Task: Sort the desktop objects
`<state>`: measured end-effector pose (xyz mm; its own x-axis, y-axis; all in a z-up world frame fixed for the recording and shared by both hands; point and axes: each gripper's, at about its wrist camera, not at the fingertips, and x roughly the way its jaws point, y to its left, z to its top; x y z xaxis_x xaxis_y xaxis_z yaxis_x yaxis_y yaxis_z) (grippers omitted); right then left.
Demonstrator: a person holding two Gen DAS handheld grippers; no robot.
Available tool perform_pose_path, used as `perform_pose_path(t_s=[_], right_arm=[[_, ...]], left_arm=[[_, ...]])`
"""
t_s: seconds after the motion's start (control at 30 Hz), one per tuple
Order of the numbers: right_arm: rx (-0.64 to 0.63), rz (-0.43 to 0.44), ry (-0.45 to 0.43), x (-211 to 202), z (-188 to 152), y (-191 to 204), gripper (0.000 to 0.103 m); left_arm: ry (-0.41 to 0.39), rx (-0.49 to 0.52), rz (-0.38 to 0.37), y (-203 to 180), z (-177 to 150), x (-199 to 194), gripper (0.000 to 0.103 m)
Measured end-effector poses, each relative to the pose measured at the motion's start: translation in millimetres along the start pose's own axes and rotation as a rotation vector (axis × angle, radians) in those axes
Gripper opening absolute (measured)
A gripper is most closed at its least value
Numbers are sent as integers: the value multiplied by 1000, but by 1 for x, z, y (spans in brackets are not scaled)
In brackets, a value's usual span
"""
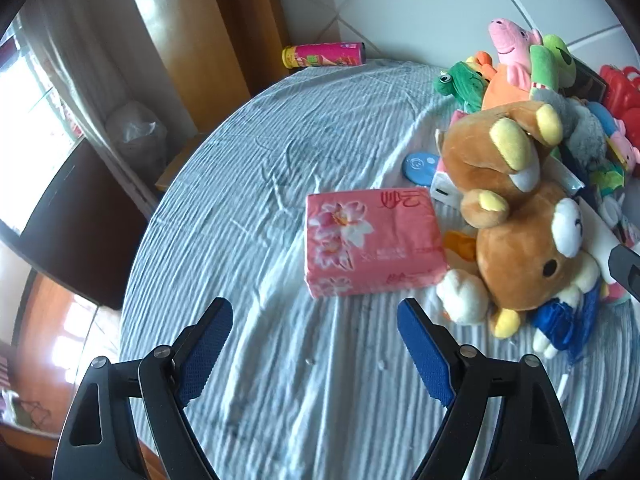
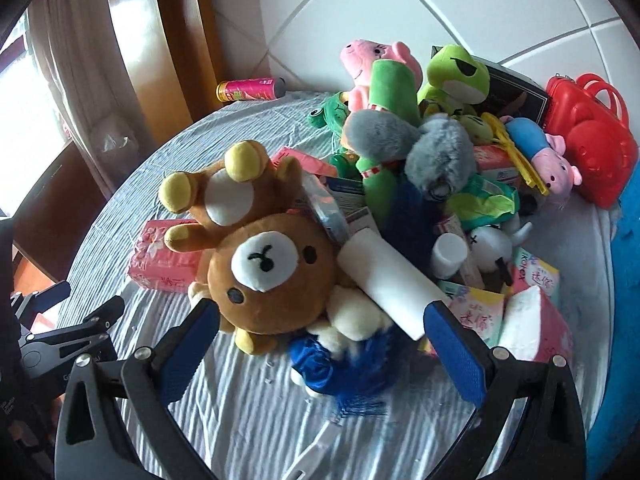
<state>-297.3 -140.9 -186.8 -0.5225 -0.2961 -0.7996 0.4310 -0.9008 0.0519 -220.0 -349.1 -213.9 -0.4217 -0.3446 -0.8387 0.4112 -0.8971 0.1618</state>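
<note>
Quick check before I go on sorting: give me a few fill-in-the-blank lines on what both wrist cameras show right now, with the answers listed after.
1. The left claw is ____ and holds nothing.
2. The tissue pack ahead of it is ____ in colour.
3. The brown plush bear lies with its face turned ____.
4. The snack canister at the far table edge lies on its ____.

Missing words: open; pink; up; side
</note>
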Motion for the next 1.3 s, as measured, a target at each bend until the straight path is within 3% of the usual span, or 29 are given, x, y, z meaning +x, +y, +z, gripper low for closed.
perform_pose_path(t_s=[0.2, 0.37, 0.53, 0.7, 0.8, 0.87, 0.9, 0.97, 1.0, 1.07, 1.1, 1.2, 1.3], right_arm=[[142, -106, 3, 15, 9, 21, 103], [224, -197, 76, 25, 0, 17, 103], [295, -343, 63, 24, 3, -2, 103], [220, -549, 123, 47, 9, -15, 103], [154, -480, 221, 83, 6, -6, 103], [101, -482, 201, 84, 10, 9, 103], [97, -431, 192, 81, 14, 12, 103], [129, -235, 210, 77, 18, 13, 103], [145, -124, 228, 76, 19, 13, 103], [147, 105, 223, 67, 20, 20, 103], [129, 145, 210, 62, 21, 24, 103], [61, -6, 168, 53, 26, 28, 103], [78, -123, 119, 45, 32, 11, 103]], left_arm=[[-29, 69, 6, 30, 52, 42, 85], [1, 81, -47, 29, 85, 76, 85], [14, 122, -165, 13, 73, 69, 85], [62, 161, -252, -4, 44, 63, 85], [92, 159, -213, -5, 37, 78, 87], [87, 115, -166, 4, 39, 82, 87], [72, 93, -120, 9, 42, 82, 87], [25, 79, 36, 19, 49, 81, 87], [25, 58, 71, 25, 52, 80, 87], [38, 5, 43, 33, 54, 74, 86], [44, -20, 30, 37, 55, 71, 86], [23, -28, -19, 31, 50, 50, 86], [-1, -19, -61, 23, 45, 31, 86]])
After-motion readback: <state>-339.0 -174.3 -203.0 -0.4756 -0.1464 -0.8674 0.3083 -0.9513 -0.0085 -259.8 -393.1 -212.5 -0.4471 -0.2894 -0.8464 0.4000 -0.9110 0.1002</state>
